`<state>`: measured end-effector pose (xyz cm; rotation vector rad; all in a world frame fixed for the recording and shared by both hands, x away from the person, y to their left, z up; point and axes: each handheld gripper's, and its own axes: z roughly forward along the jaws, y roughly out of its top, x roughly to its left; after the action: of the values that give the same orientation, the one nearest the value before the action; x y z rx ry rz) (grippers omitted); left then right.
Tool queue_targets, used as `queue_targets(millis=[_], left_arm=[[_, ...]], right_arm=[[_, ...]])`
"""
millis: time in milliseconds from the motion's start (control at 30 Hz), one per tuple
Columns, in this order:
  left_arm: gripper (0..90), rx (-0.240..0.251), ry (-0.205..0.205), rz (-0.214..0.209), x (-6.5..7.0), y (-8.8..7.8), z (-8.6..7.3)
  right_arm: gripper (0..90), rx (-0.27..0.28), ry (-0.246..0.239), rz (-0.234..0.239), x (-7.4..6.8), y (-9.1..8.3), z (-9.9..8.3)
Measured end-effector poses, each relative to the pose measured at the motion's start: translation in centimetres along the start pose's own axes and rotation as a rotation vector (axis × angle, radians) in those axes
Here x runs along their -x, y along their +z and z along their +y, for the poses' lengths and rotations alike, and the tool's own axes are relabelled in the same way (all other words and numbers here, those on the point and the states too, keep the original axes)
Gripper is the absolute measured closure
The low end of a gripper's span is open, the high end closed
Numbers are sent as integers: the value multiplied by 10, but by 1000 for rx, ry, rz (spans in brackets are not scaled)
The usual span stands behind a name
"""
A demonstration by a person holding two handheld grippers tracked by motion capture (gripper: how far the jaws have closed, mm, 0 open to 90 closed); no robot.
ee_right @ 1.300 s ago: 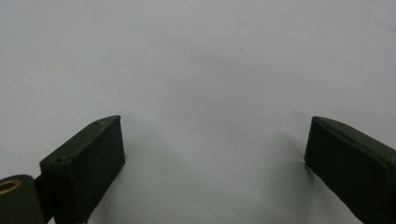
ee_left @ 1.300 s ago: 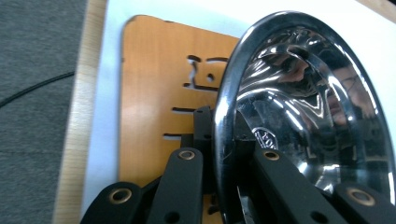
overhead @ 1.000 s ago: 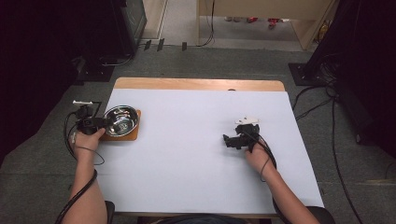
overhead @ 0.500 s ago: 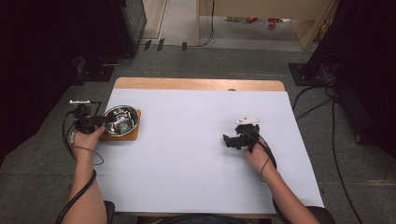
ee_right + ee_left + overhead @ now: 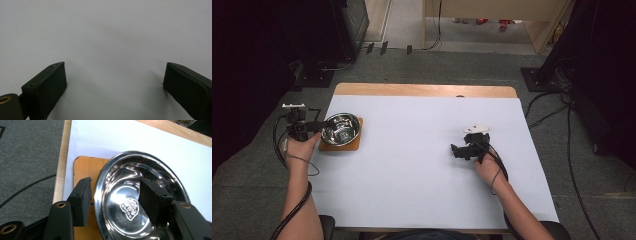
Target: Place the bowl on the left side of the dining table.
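Observation:
A shiny steel bowl (image 5: 341, 128) sits on a small wooden board (image 5: 354, 146) at the left edge of the white sheet (image 5: 422, 165). My left gripper (image 5: 318, 126) reaches in from the left and straddles the bowl's near rim. In the left gripper view, one pad (image 5: 83, 200) is outside the bowl (image 5: 130, 170) and the other (image 5: 152, 200) is inside it. The jaws have just been opening, and there is a gap between pads and rim. My right gripper (image 5: 455, 150) rests open on the sheet at centre right, and in the right gripper view it (image 5: 113, 72) has nothing between its fingers.
The wooden tabletop (image 5: 422, 90) shows as a strip beyond the sheet. Grey carpet (image 5: 257, 165) surrounds the table, with cables (image 5: 552, 107) on the floor at right and dark equipment at both back corners. The left table edge (image 5: 60, 170) lies just beside the board (image 5: 83, 167).
The left gripper's jaws have come apart off the bowl's rim, and that hand has eased slightly left. The bowl and the right gripper stay where they were.

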<state>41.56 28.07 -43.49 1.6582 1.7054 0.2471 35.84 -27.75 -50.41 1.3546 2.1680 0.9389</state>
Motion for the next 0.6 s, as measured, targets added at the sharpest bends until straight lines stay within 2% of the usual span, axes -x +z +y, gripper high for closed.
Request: queue_targets(millis=[133, 267, 600], left_arm=[[408, -1, 21, 13, 5, -3, 2], [407, 13, 10, 13, 8, -7, 4], [398, 28, 69, 2, 23, -13, 8]], right_arm=[[47, 0, -1, -1, 0, 0, 0], [47, 0, 0, 0, 0, 0, 0], [47, 0, -2, 0, 0, 0, 0]])
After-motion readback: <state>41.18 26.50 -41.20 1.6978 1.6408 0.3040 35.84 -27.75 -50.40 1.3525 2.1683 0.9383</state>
